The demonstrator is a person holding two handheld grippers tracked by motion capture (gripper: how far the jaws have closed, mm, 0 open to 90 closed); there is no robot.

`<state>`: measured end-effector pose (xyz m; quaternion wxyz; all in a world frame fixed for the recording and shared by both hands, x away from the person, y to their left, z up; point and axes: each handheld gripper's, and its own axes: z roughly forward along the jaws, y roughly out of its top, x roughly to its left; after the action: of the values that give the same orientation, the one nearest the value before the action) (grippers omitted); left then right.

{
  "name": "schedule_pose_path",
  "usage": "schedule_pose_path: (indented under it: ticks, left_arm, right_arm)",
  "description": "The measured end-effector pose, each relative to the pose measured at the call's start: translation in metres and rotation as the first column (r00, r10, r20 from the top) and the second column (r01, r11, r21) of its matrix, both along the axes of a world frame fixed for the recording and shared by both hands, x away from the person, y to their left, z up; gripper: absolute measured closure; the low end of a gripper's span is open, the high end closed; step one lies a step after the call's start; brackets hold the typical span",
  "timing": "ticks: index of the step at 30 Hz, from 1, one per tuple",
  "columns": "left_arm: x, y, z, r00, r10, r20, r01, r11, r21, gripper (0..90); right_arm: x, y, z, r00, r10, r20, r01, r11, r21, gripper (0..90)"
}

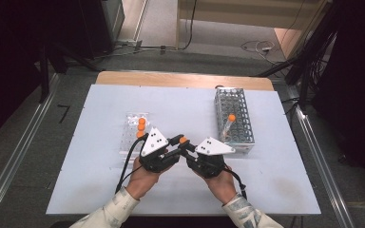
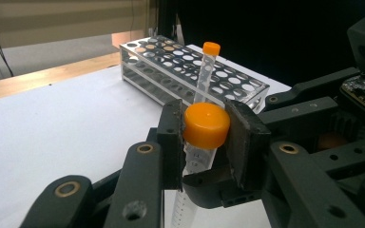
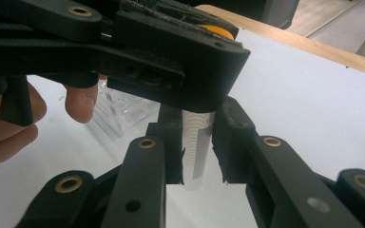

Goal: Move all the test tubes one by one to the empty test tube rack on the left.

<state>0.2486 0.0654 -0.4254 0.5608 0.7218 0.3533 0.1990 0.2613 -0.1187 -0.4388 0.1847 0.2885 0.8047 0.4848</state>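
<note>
Two grippers meet over the white table (image 1: 100, 190) near its front edge: left gripper (image 2: 204, 137) is clamped on the orange cap (image 2: 206, 124) of a clear tube (image 3: 197, 142), right gripper (image 3: 197, 147) is clamped on the tube's body below. Tube's lower end is cut off in the left gripper view; its markings are too blurred to read. One more capped tube (image 1: 229, 122) stands in the metal rack (image 1: 237, 102) at the right. Clear tray (image 1: 132, 121) at the left holds orange-capped tubes, count unclear. Grey floor, cables beyond.
</note>
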Motion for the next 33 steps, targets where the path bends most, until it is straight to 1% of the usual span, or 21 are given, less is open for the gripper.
schedule_pose_path:
  ticks: [9, 11, 13, 14, 15, 19, 23, 27, 30, 33]
  left_arm:
    - [0.001, 0.0, 0.0, 1.0, -0.001, -0.002, 0.001, 1.0, -0.002, 69.5]
    - [0.001, 0.001, 0.0, 1.0, 0.002, -0.002, -0.002, 1.0, -0.005, 69.5]
    - [0.001, 0.002, 0.001, 1.0, 0.007, -0.003, -0.007, 0.9999, -0.007, 69.5]
    - [0.001, 0.003, 0.001, 1.0, 0.009, -0.003, -0.009, 0.9999, -0.009, 69.5]
    - [0.002, 0.004, 0.001, 0.9999, 0.01, -0.004, -0.01, 0.9999, -0.012, 69.5]
    - [0.003, 0.008, 0.004, 0.9997, 0.024, -0.006, -0.024, 0.9994, -0.025, 69.6]
    - [0.005, 0.013, 0.008, 0.9995, 0.032, -0.006, -0.033, 0.9989, -0.034, 69.6]
    - [0.007, 0.019, 0.013, 0.9989, 0.046, -0.005, -0.046, 0.9977, -0.05, 69.5]
    - [0.01, 0.027, 0.019, 0.9976, 0.069, 0.005, -0.069, 0.9956, -0.064, 69.5]
    - [0.014, 0.036, 0.024, 0.9953, 0.097, 0.002, -0.097, 0.9909, -0.094, 69.5]
  right_arm:
    - [0.0, -0.001, 0.0, 1.0, 0.004, 0.0, -0.004, 1.0, 0.001, 71.1]
    - [0.0, -0.001, 0.0, 1.0, 0.004, -0.005, -0.004, 1.0, 0.005, 69.6]
    - [0.0, -0.001, 0.0, 0.9999, 0.012, -0.005, -0.012, 0.9999, 0.006, 64.9]
    - [0.0, -0.001, 0.001, 0.9999, 0.014, -0.003, -0.014, 0.9999, 0.005, 60.5]
    - [0.0, -0.002, 0.001, 0.9998, 0.02, -0.004, -0.02, 0.9998, 0.007, 54.1]
    - [-0.001, -0.004, 0.003, 0.9997, 0.024, -0.003, -0.024, 0.9997, 0.007, 43.3]
    - [-0.002, -0.009, 0.005, 0.9997, 0.023, -0.007, -0.023, 0.9997, 0.007, 35.5]
    - [-0.004, -0.017, 0.005, 0.9997, 0.025, -0.007, -0.025, 0.9997, -0.004, 33.1]
    - [-0.006, -0.025, 0.007, 0.9999, 0.015, -0.004, -0.015, 0.9999, -0.001, 32.7]
    - [-0.007, -0.033, 0.009, 1.0, -0.002, 0.005, 0.002, 1.0, 0.006, 32.7]
